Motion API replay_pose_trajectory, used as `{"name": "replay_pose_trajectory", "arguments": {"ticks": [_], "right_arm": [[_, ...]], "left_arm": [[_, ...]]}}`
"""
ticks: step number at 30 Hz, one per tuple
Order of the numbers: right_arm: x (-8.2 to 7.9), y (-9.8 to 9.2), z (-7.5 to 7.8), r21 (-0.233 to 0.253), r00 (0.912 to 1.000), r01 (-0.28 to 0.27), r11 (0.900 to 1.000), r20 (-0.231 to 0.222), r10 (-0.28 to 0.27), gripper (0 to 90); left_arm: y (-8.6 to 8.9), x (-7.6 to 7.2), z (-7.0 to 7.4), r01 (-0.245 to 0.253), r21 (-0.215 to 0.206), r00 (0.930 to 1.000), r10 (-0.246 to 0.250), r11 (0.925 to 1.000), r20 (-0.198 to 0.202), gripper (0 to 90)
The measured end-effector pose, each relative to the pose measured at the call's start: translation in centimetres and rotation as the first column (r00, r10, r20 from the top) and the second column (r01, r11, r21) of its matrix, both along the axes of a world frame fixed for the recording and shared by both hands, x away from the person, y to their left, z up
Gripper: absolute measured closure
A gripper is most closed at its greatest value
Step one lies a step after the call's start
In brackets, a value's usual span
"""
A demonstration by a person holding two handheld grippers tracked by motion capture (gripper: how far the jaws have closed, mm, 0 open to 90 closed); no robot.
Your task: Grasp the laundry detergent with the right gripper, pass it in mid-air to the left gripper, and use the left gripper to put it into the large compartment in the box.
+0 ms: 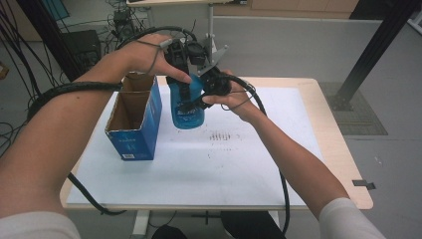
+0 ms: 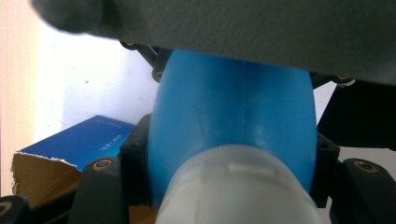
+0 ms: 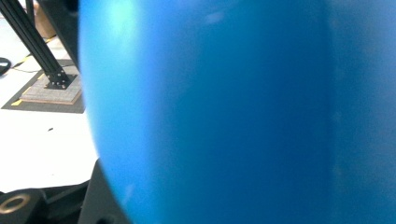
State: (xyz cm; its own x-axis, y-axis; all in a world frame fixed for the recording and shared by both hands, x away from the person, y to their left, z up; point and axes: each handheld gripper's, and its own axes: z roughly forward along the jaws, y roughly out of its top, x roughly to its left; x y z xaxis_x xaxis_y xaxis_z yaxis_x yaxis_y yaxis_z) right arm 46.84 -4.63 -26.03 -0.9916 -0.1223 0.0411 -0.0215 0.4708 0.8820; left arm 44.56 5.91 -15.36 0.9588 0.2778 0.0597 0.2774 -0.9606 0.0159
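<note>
The bottle hangs over the table, right of the open box.

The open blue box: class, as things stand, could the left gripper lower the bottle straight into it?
Probably not straight down: the blue bottle, clamped by the left gripper, hangs beside the open blue box, and the right gripper is against it too.

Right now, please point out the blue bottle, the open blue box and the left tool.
blue bottle (image 1: pixel 188 115): high view, lower body with label.
open blue box (image 1: pixel 135 143): high view, front blue wall.
left tool (image 1: pixel 180 79): high view, between its tips.
</note>
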Motion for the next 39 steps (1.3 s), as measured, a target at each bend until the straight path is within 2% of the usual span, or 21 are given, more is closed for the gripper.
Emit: {"name": "replay_pose_trajectory", "arguments": {"ticks": [2, 4, 5, 11, 14, 18, 20, 22, 25, 27, 28, 31, 39], "right_arm": [[0.00, 0.02, 0.01, 0.000, 1.0000, -0.001, 1.000, 0.001, 0.001, 43.2], [-0.01, 0.03, 0.04, 0.000, 1.0000, -0.001, 1.000, 0.000, 0.001, 43.3], [0.06, 0.05, 0.02, 0.000, 0.9999, 0.000, 1.000, 0.014, 0.000, 43.3], [-0.04, 0.14, 0.00, 0.002, 1.0000, 0.001, 1.000, 0.003, -0.001, 43.2], [0.03, 0.19, -0.04, 0.000, 0.9999, 0.003, 1.000, 0.014, -0.003, 43.2], [0.01, 0.22, -0.02, 0.000, 1.0000, 0.004, 1.000, 0.003, -0.004, 43.2], [0.02, 0.24, -0.03, 0.003, 1.0000, 0.002, 1.000, 0.002, -0.002, 43.2], [0.00, 0.24, -0.02, 0.002, 1.0000, 0.002, 1.000, 0.001, -0.002, 43.2], [0.07, 0.25, -0.02, -0.001, 0.9999, 0.003, 1.000, 0.015, -0.003, 43.2], [-0.04, 0.29, -0.02, 0.001, 1.0000, 0.000, 1.000, -0.001, 0.000, 43.2], [-0.05, 0.30, -0.03, 0.001, 1.0000, 0.001, 1.000, -0.001, -0.001, 43.2], [-0.05, 0.33, -0.02, 0.003, 1.0000, 0.002, 1.000, 0.000, -0.002, 43.2], [0.01, 0.33, -0.03, 0.010, 1.0000, 0.005, 1.000, -0.004, -0.005, 43.2]], "left_arm": [[0.00, -0.09, -0.04, -0.011, -0.009, 0.9999, 0.011, 0.9999, 0.002, 37.7], [0.03, 0.09, 0.17, 0.019, 0.017, 0.9998, -0.019, 0.9997, -0.004, 37.7], [0.04, 0.09, 0.17, 0.020, 0.018, 0.9998, -0.020, 0.9996, -0.004, 37.7], [0.15, 0.05, 0.15, 0.026, 0.021, 0.9997, -0.026, 0.9994, 0.001, 37.7], [0.23, 0.06, 0.12, 0.031, 0.017, 0.9995, -0.031, 0.9994, 0.006, 37.8], [0.24, 0.05, 0.09, 0.018, 0.016, 0.9998, -0.018, 0.9997, 0.007, 37.7], [0.19, -0.15, -0.07, -0.012, -0.007, 0.9999, 0.012, 0.9999, 0.013, 37.7], [0.20, -0.05, 0.01, 0.004, 0.003, 0.9999, -0.004, 1.0000, 0.010, 37.7], [0.24, -0.05, 0.01, 0.000, 0.005, 1.0000, 0.000, 1.0000, 0.003, 37.7], [0.25, -0.18, -0.11, -0.017, -0.011, 0.9998, 0.017, 0.9998, 0.008, 37.7], [0.29, 0.03, 0.09, 0.016, 0.016, 0.9999, -0.016, 0.9997, 0.001, 37.7], [0.36, 0.06, 0.15, 0.025, 0.017, 0.9997, -0.025, 0.9996, 0.004, 37.6], [0.38, 0.02, 0.25, 0.018, 0.016, 0.9998, -0.018, 0.9997, 0.011, 37.6]]}}
